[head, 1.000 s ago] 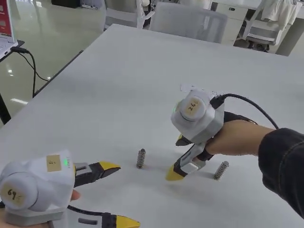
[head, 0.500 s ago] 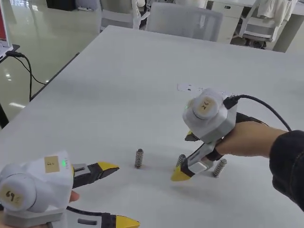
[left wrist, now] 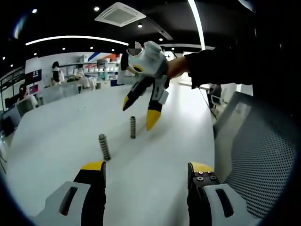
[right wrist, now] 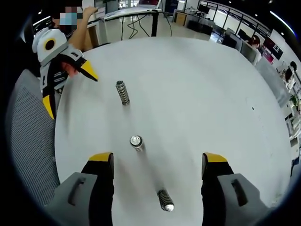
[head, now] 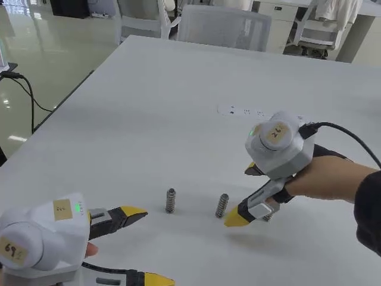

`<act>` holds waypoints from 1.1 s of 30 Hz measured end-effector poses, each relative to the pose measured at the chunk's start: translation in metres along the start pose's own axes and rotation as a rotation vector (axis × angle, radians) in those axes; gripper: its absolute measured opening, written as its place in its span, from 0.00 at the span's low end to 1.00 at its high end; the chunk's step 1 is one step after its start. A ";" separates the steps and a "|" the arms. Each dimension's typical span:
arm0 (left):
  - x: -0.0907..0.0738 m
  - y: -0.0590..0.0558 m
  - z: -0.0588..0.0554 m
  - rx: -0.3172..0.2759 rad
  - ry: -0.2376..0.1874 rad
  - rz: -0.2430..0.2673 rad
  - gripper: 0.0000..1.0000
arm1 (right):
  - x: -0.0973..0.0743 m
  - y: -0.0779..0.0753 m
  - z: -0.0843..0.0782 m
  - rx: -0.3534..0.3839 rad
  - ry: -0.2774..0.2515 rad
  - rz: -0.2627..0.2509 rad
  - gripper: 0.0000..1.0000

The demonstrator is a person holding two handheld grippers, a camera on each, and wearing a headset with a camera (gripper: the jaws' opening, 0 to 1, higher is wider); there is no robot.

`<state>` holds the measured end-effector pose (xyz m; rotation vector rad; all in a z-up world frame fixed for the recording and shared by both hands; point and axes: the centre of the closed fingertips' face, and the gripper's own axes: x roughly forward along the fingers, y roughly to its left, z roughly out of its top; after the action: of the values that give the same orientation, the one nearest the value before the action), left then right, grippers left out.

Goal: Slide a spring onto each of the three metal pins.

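The white bench (head: 149, 107) carries the work. The left gripper (head: 146, 245) hovers on the person's side of it, fingers spread and empty. The right gripper (right wrist: 157, 157) hangs over the row, fingers apart, pinching nothing. Three springs stand upright in a line: the far spring (right wrist: 122, 92), the middle spring (right wrist: 136, 141) with a shiny metal top, and the near spring (right wrist: 164, 200) between the right fingers.

I am working in an open office: chairs (head: 223, 27) are standing at the top of the head view behind my white table (head: 149, 107), glossy floor (head: 41, 47) is shining at upper left, and strip lights (left wrist: 75, 37) and a vent (left wrist: 121, 14) are hanging at the top of the left gripper view.
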<state>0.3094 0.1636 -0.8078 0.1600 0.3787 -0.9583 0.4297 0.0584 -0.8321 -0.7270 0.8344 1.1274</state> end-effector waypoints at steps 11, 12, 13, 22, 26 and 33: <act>0.002 -0.001 0.001 0.003 0.008 -0.008 0.66 | -0.010 -0.008 -0.015 0.069 -0.033 -0.029 0.78; 0.002 -0.001 0.001 0.003 0.009 -0.008 0.66 | -0.011 -0.009 -0.017 0.077 -0.035 -0.031 0.78; 0.002 -0.001 0.001 0.003 0.010 -0.009 0.66 | -0.011 -0.009 -0.019 0.081 -0.035 -0.033 0.78; 0.003 -0.003 0.002 0.008 0.016 -0.014 0.67 | -0.020 -0.010 -0.035 0.125 -0.051 -0.053 0.78; 0.004 -0.003 0.002 0.008 0.018 -0.014 0.67 | -0.023 -0.009 -0.044 0.144 -0.055 -0.060 0.79; 0.005 -0.003 0.002 0.010 0.020 -0.016 0.68 | -0.027 -0.004 -0.054 0.170 -0.069 -0.072 0.79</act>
<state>0.3099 0.1578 -0.8073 0.1759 0.3940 -0.9748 0.4173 -0.0010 -0.8358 -0.5699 0.8280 0.9983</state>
